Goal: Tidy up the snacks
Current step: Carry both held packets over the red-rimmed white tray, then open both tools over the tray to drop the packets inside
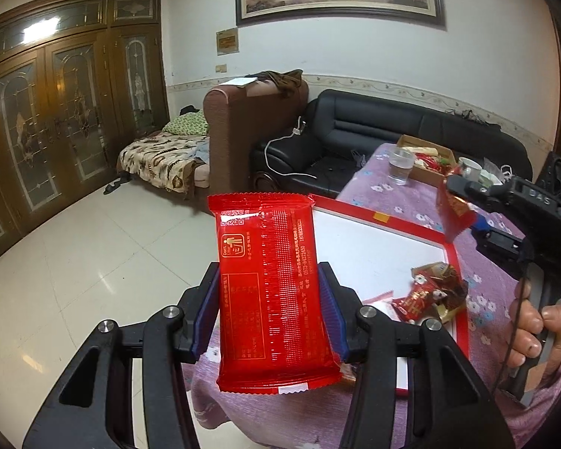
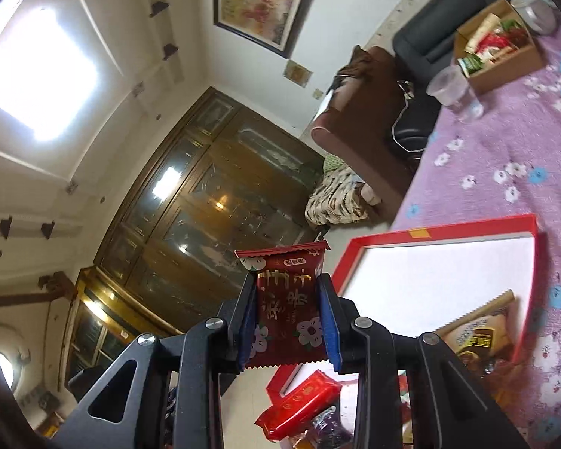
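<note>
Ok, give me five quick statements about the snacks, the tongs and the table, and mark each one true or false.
1. The left tongs grip a bright red snack packet. True.
2. The right tongs are empty. False: they hold a dark red packet with white flowers.
3. The red-rimmed tray with a white floor lies on a purple flowered tablecloth. True.
4. The cardboard box at the far end of the table is empty. False: it holds several packets.
5. The tray has no snacks in it. False: a few wrapped snacks lie at one end.
</note>
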{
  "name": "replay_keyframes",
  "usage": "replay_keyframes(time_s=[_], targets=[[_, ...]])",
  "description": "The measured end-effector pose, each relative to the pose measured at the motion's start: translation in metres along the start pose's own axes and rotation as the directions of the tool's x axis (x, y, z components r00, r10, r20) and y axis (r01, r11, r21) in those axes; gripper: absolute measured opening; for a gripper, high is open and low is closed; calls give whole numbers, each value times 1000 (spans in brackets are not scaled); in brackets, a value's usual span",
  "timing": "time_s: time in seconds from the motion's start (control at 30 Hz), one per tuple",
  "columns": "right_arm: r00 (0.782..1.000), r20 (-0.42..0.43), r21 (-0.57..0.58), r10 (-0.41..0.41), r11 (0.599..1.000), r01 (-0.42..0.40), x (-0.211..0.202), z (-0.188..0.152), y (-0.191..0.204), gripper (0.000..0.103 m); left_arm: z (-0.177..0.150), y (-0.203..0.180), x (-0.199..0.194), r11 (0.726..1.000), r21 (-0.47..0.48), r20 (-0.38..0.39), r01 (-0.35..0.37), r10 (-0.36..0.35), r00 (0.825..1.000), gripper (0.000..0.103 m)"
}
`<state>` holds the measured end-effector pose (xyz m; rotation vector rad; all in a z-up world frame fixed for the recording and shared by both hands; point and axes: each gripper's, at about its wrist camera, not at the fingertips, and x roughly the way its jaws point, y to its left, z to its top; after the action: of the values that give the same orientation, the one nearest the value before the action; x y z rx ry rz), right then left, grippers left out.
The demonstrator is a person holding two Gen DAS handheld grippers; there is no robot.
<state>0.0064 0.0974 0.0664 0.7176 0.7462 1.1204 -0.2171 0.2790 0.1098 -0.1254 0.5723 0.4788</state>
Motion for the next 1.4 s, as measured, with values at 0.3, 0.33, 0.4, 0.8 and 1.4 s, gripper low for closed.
replay_keyframes(time_s=[0.3, 0.33, 0.4, 0.8, 1.4], targets=[[999, -29, -5, -26, 1000, 26, 9, -5, -7, 32, 0, -14, -8, 1000, 29, 0, 8, -8, 1000, 48], [999, -33, -7, -26, 1000, 25, 9, -6, -6, 32, 0, -14, -8, 1000, 30, -1, 8, -8, 1000, 48], [999, -41, -13, -27, 1000, 26, 11, -8, -5, 32, 1, -16, -7, 999, 34, -5, 6, -6, 1000, 48], [996, -77, -34, -53, 998, 50, 19, -14, -4, 32, -2, -19, 13, 999, 43, -42, -3, 5, 999, 48], [993, -83, 1, -78, 997, 79, 17, -16, -8, 34, -12, -25, 33, 997, 66, -71, -42, 47, 996, 60]])
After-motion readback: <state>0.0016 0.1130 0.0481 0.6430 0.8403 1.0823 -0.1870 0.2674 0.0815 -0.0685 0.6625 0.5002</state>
